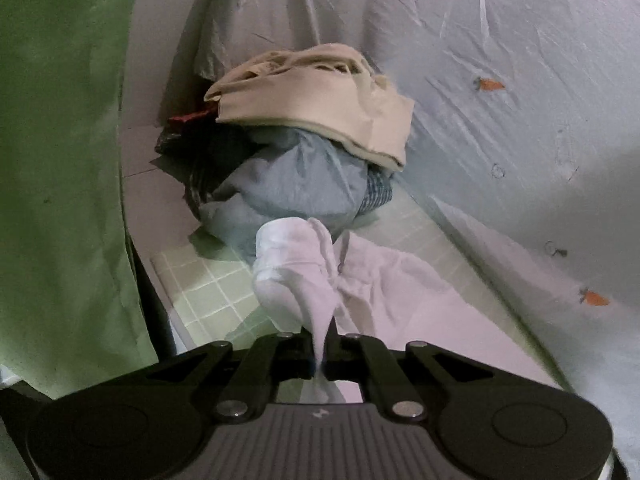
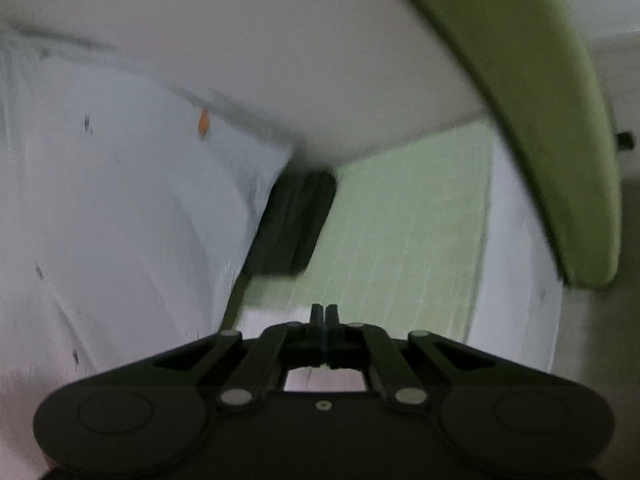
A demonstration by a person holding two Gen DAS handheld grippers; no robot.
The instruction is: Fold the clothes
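Pinching white garment (image 1: 296,276) with my left tool (image 1: 320,354), rest draped on checked surface (image 1: 208,284) near clothes pile (image 1: 304,148). Right tool (image 2: 325,320) pressed together, apparently empty. Fabric soft, light, limp; better hold at corners.

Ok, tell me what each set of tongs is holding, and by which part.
The left tongs are shut on the white garment, pinching a bunched fold of it. The right tongs are shut, with no cloth visible between them.
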